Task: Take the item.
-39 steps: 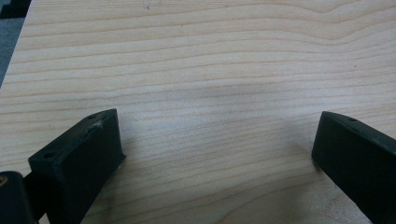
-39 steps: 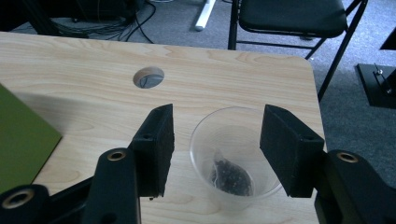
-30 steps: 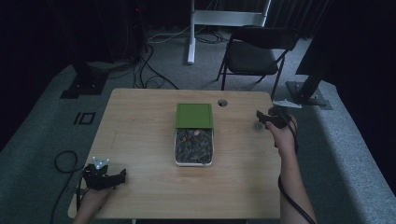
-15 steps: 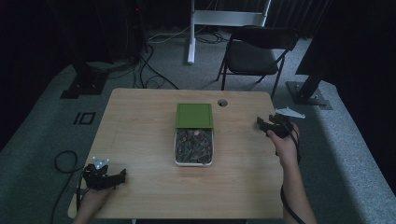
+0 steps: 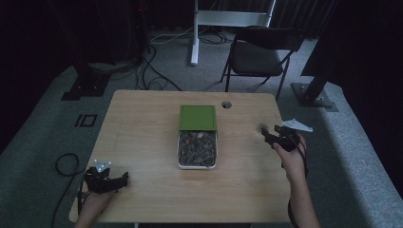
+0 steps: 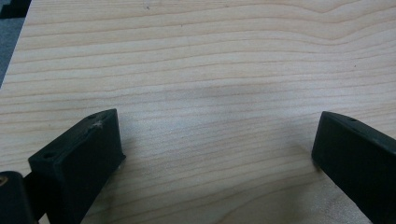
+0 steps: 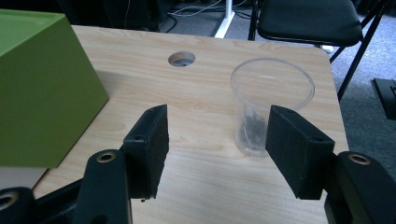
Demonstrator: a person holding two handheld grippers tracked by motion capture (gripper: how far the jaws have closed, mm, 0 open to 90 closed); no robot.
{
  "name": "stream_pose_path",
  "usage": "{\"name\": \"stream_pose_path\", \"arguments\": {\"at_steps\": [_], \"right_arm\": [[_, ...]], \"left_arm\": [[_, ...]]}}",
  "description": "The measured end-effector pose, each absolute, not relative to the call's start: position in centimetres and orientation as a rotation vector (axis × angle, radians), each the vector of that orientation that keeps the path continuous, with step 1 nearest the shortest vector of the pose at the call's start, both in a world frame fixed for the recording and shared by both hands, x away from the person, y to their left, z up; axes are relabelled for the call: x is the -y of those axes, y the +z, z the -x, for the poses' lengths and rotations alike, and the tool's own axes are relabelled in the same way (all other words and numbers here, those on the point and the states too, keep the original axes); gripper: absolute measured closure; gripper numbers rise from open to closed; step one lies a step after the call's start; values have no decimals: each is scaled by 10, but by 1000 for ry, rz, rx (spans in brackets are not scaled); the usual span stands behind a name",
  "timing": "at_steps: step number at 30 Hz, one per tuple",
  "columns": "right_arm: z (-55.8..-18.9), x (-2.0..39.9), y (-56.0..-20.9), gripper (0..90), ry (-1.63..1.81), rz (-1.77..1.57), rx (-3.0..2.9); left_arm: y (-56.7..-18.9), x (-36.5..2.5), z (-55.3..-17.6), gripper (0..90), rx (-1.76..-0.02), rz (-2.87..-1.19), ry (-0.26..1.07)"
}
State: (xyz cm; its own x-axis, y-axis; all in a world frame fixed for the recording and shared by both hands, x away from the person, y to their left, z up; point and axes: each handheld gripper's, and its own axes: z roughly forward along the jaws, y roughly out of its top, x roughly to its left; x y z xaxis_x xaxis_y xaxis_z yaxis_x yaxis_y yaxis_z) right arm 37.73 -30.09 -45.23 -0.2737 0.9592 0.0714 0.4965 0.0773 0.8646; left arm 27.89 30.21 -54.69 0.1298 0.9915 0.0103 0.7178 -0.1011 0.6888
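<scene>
The right gripper (image 7: pixel 215 149) hangs above the right part of the wooden table (image 5: pixel 142 142) with its jaws apart and nothing pressed between the pads; they have just been opening further; ahead of it, a little beyond the jaw tips and toward its right-hand jaw, stands a clear plastic cup (image 7: pixel 272 105), upright, apart from both pads, with something small and dark at its bottom that cannot be made out; nothing stands between the jaws and the cup; farther ahead and to the left of the cup is a round cable hole (image 7: pixel 181 59) in the tabletop; close on the gripper's left rises the green box lid (image 7: pixel 42 88), its side wall just beside the left-hand jaw but not touching it; in the high view that green lid (image 5: pixel 197 117) lies against the far end of a white tray (image 5: pixel 197 164) of dark mixed bits at the table's middle, well to the side of the right gripper (image 5: pixel 272 137); beyond the table's far edge a black folding chair (image 7: pixel 308 21) stands on the grey carpet; the left gripper (image 5: pixel 119 179) sits at the near left corner, well apart from everything else, jaws spread wide over bare wood, holding nothing.
</scene>
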Motion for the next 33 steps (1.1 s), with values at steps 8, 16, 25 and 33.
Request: {"name": "stream_pose_path", "arguments": {"at_steps": [8, 16, 25, 33], "right_arm": [[-364, 302, -463, 353, 1119, -1443, -1841], [-354, 302, -477, 340, 1110, -1454, -1855], [-346, 301, -493, 320, 1109, -1478, -1870], [-339, 298, -509, 272, 1116, -1502, -1897]], "left_arm": [[-547, -302, -279, 22, -1642, -1879, 667], [-547, -302, -279, 22, -1643, -1879, 667], [-547, -302, -279, 22, -1642, -1879, 667], [-547, -302, -279, 23, -1642, -1877, 668]]}}
